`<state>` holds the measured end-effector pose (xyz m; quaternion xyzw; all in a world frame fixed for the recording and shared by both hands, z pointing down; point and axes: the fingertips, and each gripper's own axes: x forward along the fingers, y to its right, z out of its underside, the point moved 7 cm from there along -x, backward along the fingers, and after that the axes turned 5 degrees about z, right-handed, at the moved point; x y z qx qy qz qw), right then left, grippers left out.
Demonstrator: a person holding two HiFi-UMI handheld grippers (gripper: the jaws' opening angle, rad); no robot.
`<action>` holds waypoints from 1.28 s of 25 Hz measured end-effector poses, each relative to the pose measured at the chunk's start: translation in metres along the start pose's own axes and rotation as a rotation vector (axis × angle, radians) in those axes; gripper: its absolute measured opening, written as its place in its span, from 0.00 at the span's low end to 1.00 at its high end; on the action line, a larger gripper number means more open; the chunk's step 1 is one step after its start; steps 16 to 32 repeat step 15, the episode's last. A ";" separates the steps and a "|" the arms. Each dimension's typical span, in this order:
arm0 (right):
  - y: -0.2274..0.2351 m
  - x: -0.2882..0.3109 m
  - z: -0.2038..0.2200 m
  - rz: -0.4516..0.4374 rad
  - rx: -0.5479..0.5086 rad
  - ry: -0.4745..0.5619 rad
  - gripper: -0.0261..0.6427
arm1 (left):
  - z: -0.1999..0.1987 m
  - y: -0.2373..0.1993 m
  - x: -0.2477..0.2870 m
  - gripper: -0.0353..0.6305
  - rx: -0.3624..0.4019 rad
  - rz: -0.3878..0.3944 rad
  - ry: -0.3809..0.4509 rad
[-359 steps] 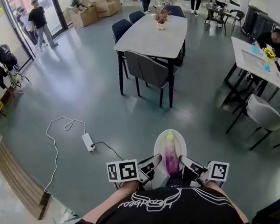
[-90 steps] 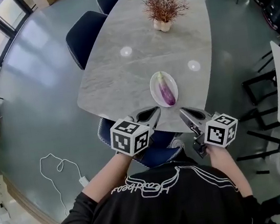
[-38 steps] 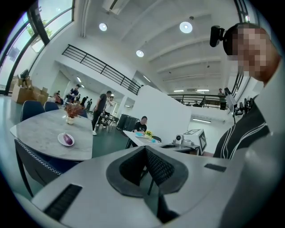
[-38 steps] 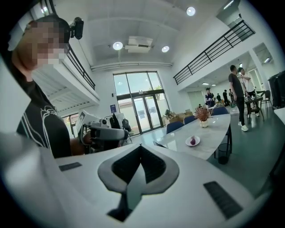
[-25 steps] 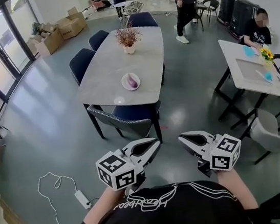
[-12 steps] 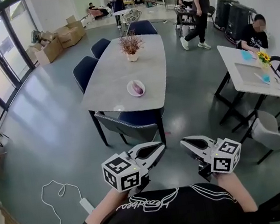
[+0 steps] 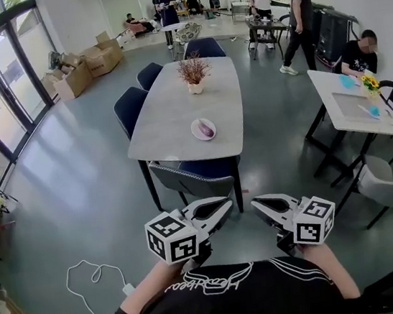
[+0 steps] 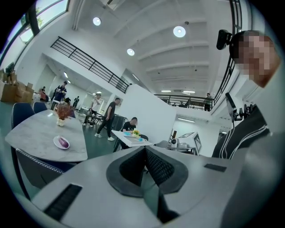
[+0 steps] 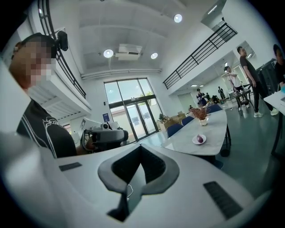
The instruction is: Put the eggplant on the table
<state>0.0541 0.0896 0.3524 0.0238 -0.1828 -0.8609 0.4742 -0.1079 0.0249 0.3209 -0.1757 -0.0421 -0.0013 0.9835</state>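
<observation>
Already the eggplant (image 7: 205, 127) lies on a plate (image 7: 197, 133) mid-table (image 7: 169, 116). Left gripper (image 7: 223, 205) & right gripper (image 7: 256, 203) are well off the table, jaws fully together, empty. Prob. light, firm, slick-skinned; grip mid-body.

Bare floor (image 7: 79, 198) lies open up to the grey surface (image 7: 173, 116). A dark chair (image 7: 193, 177) blocks its near end, another (image 7: 130, 105) its left side. On it, a plate (image 7: 195, 127) near right and a potted plant (image 7: 194, 72) far back break the bare top.
</observation>
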 end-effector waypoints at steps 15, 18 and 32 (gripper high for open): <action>-0.016 0.017 -0.001 -0.025 0.003 -0.013 0.05 | 0.000 -0.001 -0.018 0.06 -0.002 -0.008 0.006; -0.016 0.017 -0.001 -0.025 0.003 -0.013 0.05 | 0.000 -0.001 -0.018 0.06 -0.002 -0.008 0.006; -0.016 0.017 -0.001 -0.025 0.003 -0.013 0.05 | 0.000 -0.001 -0.018 0.06 -0.002 -0.008 0.006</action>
